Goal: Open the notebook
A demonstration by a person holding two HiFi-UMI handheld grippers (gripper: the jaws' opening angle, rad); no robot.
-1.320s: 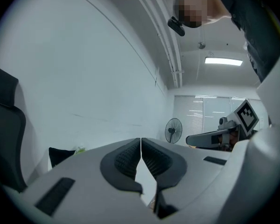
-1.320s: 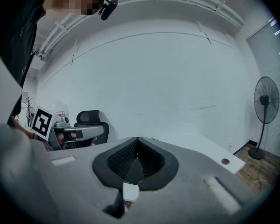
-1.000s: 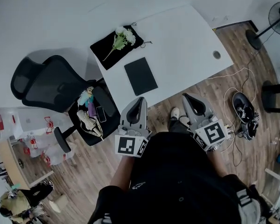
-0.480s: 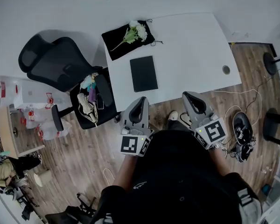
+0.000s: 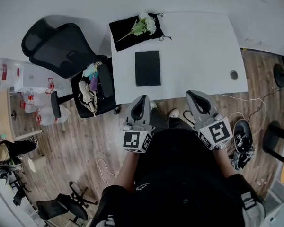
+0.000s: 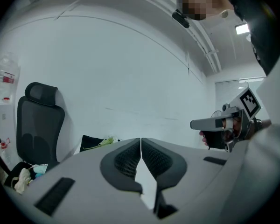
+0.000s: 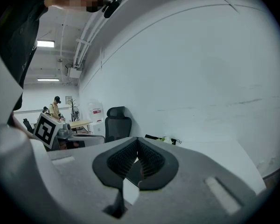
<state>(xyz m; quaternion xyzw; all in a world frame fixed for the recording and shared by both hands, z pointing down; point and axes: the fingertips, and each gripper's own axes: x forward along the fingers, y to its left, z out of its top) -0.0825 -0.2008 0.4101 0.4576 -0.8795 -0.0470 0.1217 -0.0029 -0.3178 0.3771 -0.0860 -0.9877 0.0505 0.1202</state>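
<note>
A closed black notebook (image 5: pixel 147 68) lies flat on the white table (image 5: pixel 199 46), left of the table's middle. My left gripper (image 5: pixel 141 100) hovers just off the table's front edge, below the notebook, with its jaws shut on nothing. My right gripper (image 5: pixel 194 94) is level with it farther right, also shut and empty. In the left gripper view the ribbed pads (image 6: pixel 130 158) press together, and the right gripper (image 6: pixel 210 123) shows at the right. The right gripper view shows its own pads (image 7: pixel 149 160) closed, pointing over the tabletop (image 7: pixel 214 155).
A black cloth with white flowers (image 5: pixel 135 27) lies at the table's far left corner. A black office chair (image 5: pixel 61 46) with clutter on its seat (image 5: pixel 92 91) stands left of the table. A cable hole (image 5: pixel 234 74) is near the right edge. Shoes (image 5: pixel 244 131) and cables lie on the wooden floor.
The head view has swung, so the table now lies square ahead instead of slanted. Both grippers stay shut and have sunk a little in front of the table's near edge.
</note>
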